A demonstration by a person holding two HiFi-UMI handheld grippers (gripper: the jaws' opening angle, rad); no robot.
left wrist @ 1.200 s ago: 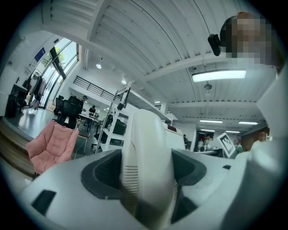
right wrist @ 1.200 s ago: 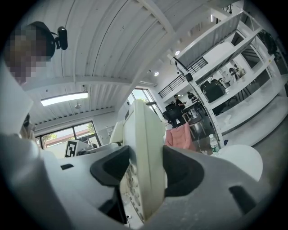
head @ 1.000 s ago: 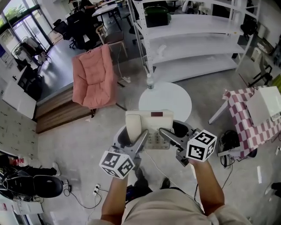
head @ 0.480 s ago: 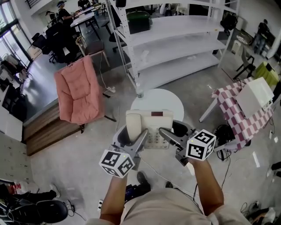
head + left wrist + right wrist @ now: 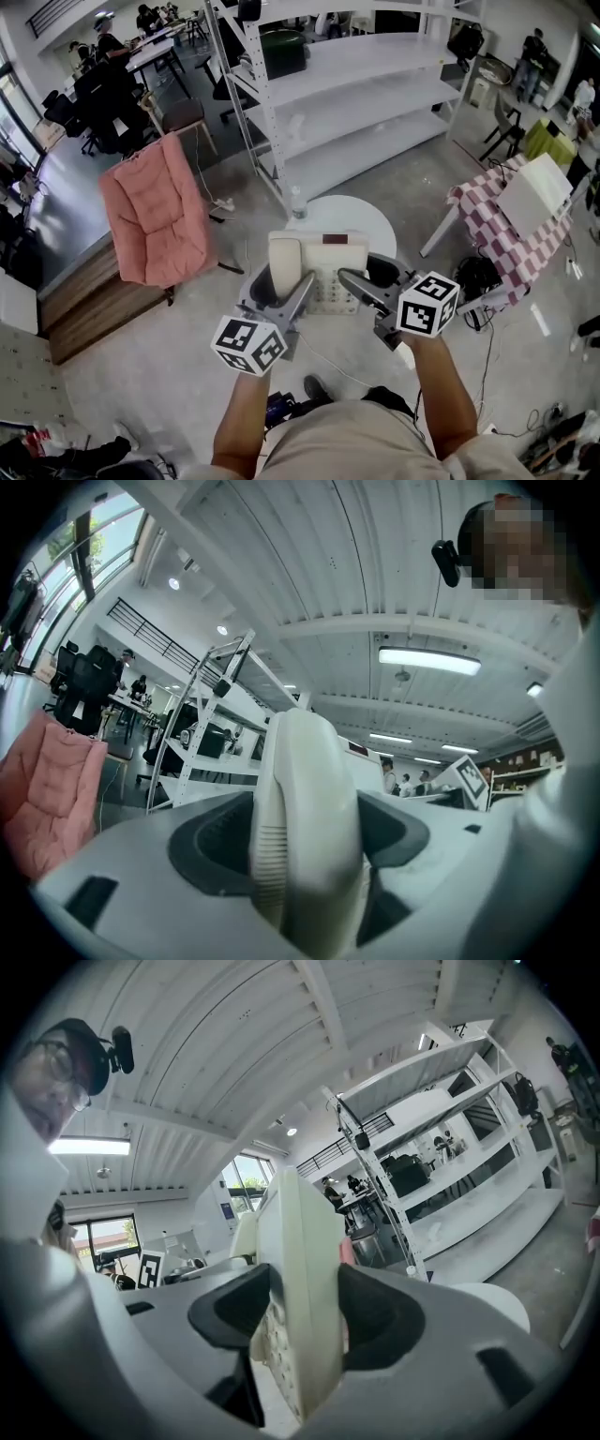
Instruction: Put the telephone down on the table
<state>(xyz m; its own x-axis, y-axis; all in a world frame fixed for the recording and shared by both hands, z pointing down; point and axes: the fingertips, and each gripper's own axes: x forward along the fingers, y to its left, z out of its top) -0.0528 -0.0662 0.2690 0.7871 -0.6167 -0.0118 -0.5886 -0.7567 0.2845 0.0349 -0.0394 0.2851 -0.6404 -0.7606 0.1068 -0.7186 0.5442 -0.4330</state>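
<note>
We're gripping the telephone (image 5: 295, 1232) in the right gripper (image 5: 302, 1321), and its cream body is standing edge-on between our dark jaw pads, keypad facing left. Behind, a white shelving rack (image 5: 450, 1138) is towering at right, and a round white table (image 5: 489, 1305) is peeking over the jaw.

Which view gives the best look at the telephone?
The head view: the telephone shows whole from above, held between the left gripper and right gripper. The left gripper view shows only its handset in the jaws; the right gripper view shows only the edge of its base.
</note>
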